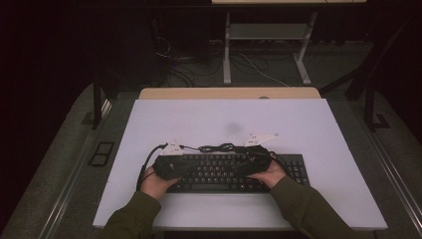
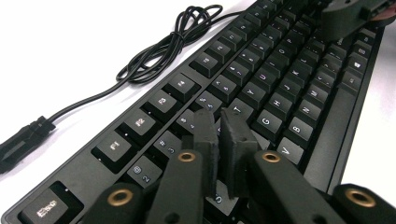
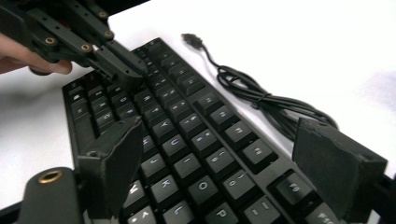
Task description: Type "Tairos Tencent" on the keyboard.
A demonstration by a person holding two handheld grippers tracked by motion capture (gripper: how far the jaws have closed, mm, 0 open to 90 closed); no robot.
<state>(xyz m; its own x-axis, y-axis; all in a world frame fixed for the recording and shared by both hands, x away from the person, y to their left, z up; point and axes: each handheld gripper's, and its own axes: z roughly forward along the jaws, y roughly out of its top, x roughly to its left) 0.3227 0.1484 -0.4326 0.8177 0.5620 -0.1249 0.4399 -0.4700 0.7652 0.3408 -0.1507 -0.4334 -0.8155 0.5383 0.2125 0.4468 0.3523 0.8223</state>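
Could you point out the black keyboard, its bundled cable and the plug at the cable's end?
Black computer keyboard (image 1: 224, 174), high view, on its middle keys.
Coiled black cable (image 2: 163, 49), left gripper view, on the tied bundle.
Black plug (image 3: 190, 39), right gripper view, on the connector body.

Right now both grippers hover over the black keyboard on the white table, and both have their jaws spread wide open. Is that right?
Not quite. Only the right gripper has its jaws spread wide, as the right gripper view shows. The left gripper has its jaws nearly together with nothing between them, as the left gripper view shows. Both are indeed over the black keyboard on the white table.
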